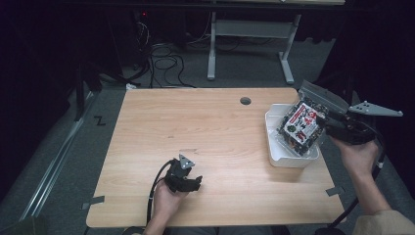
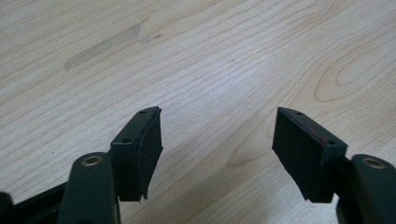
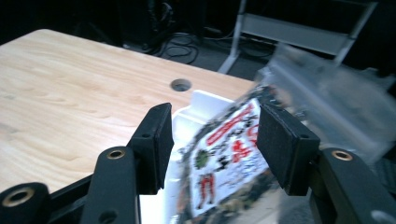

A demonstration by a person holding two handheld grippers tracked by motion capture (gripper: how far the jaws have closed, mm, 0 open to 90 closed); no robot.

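Note:
A clear snack bag (image 1: 303,122) with a red, white and black label stands tilted in the white tray (image 1: 292,160) at the table's right edge. My right gripper (image 1: 329,125) is at the bag's right side. In the right gripper view the bag (image 3: 224,158) is blurred between the jaws. It lies against the right pad (image 3: 279,144), and a thin gap separates it from the left pad (image 3: 158,140), so the right gripper (image 3: 215,148) is open. Low over bare wood near the front edge, my left gripper (image 1: 194,181) is open with nothing between its fingers (image 2: 142,149).
A round cable hole (image 1: 245,101) lies in the tabletop behind the tray. Tape marks (image 1: 334,191) sit at the front corners. A grey desk frame (image 1: 249,34) and cables stand on the floor beyond the far edge.

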